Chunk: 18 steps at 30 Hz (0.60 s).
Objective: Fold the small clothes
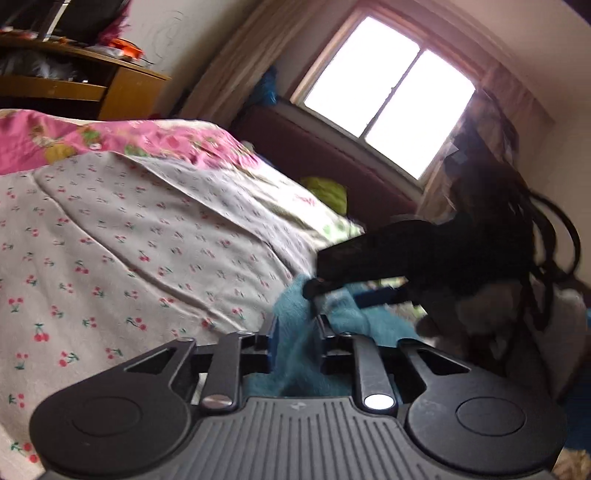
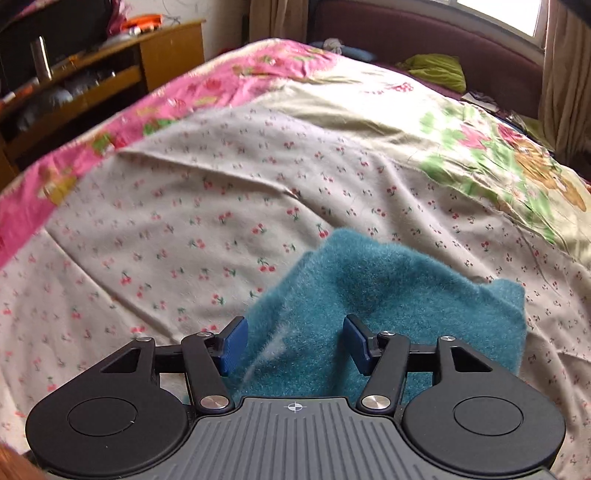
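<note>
1. Teal fuzzy cloth (image 2: 373,310) on the bed (image 2: 229,192), at the near edge, rumpled and partly raised off the cherry-print sheet (image 2: 184,229).
2. Right gripper (image 2: 295,345) spread wide, blue pads (image 2: 232,345) well apart on either side of the cloth, nothing clamped between them; cloth passing under and between the pads without being pinched.
3. Left gripper (image 1: 295,332) narrowed around a bunched fold of the same teal cloth (image 1: 295,354), fabric filling the gap between the fingers; blurred, but closed on it as far as can be told.
4. In the left wrist view, right gripper (image 1: 354,284) seen from the side, dark and blurred, against the far part of the cloth near the right edge of the bed.
5. Pink floral bedcover (image 2: 122,122) along the left and far edges of the bed, under the cherry-print sheet.
6. Green bundle (image 2: 436,70) at the far right corner, by the maroon headboard (image 2: 406,33).
7. Wooden shelf unit (image 2: 110,66) beyond the left edge, cluttered.
8. Bright window (image 1: 388,92) above the headboard, curtains beside it.
</note>
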Tool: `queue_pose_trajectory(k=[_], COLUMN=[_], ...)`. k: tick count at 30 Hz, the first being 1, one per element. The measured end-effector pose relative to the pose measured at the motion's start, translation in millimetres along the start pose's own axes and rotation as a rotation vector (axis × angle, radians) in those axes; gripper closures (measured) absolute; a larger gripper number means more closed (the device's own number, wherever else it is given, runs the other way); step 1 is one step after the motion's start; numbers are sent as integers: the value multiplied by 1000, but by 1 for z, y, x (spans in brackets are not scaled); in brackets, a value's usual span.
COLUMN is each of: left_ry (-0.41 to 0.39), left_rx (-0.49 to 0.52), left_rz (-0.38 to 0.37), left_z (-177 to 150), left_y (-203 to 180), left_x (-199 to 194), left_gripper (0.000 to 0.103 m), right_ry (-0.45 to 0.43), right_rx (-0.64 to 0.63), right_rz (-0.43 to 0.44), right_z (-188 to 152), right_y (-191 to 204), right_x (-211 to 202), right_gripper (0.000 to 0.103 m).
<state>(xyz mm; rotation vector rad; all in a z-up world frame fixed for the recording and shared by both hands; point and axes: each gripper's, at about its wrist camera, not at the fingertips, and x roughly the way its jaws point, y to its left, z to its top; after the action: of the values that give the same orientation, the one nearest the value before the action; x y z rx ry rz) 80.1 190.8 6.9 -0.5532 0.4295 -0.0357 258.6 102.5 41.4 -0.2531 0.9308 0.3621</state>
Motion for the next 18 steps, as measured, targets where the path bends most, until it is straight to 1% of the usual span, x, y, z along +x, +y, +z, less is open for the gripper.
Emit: queue_pose_trajectory(k=[1,2,3,4,5,6,7,8,10,13,16,18], left_ry=[47,94,138,163,169,166,162,153,125,67,29,16], left_rx=[22,33,43,52,46,30,14,1,-11,-30,-87,-135], left_rz=[0,0,11,30,27,9,-9,-25,-68,-132,-174,-177], left_z=[-2,-4,-7,-8,-8,-8,-8,-8,-7,-5,-1,0], left_y=[-3,-4,-5,-5,-4,-2,0,2,2,1,7,14], left_x=[8,16,24,29,31,30,28,26,20,8,3,1], left_gripper=[64,61,56,56,56,56,57,59,68,72,73,73], right_ry=[15,22,25,23,21,17,14,8,-17,-72,-122,-134], right_rx=[-5,-17,-35,-42,-35,-14,16,52,153,303,356,360], right_rz=[-10,-23,-40,-40,-31,-18,-4,14,72,167,213,228], right_z=[-1,-2,-5,-8,-10,-12,-13,-15,-17,-20,-17,-14], right_y=[-1,-2,-4,-8,-13,-20,-26,-32,-47,-67,-72,-66], right_x=[5,8,10,9,7,4,0,-4,-14,-36,-55,-56], right_gripper=[46,48,55,63,68,77,83,84,85,85,86,86])
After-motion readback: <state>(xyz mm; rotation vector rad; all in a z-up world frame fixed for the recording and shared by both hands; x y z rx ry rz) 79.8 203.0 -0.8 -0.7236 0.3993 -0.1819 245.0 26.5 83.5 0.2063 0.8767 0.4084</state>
